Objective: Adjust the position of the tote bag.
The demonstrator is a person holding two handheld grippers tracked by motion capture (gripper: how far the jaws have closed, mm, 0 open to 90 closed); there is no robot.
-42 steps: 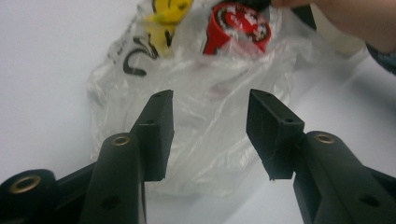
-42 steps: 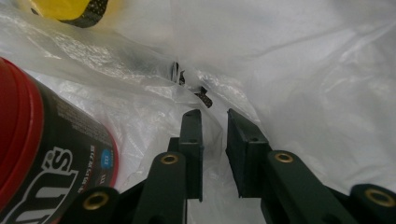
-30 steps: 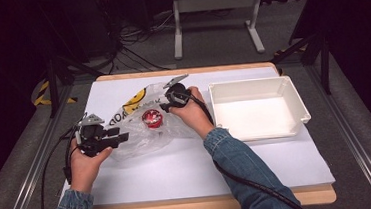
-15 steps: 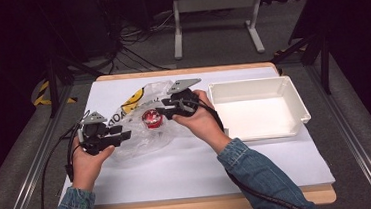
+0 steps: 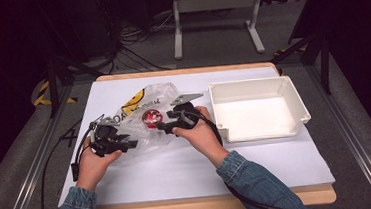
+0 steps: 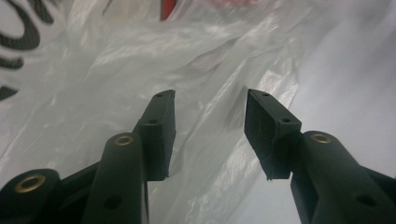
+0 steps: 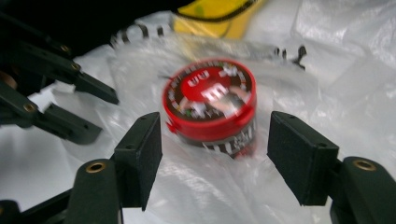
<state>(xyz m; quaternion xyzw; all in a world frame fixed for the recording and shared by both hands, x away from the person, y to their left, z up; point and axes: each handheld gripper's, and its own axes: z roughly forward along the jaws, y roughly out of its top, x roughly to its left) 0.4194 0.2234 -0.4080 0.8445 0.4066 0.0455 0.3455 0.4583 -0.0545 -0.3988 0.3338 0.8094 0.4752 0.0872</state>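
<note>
The red tin [image 7: 210, 105] lies inside the clear bag [image 5: 160, 94] on the surface [image 5: 178, 170], with thin plastic seen over it. The right hand-held gripper [image 7: 215, 149] has just been opened, and its jaws stand apart on both sides of the tin, not yet touching it. The left hand-held gripper [image 6: 210, 130] is held apart over the bag's edge, with nothing pinched. If the tin is squeezed through the plastic, it could be slipped out or the bag dragged along.

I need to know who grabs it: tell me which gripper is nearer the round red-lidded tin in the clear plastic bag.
Right. The right gripper stands open just before the tin; the left gripper sits farther off at the bag's edge.
</note>
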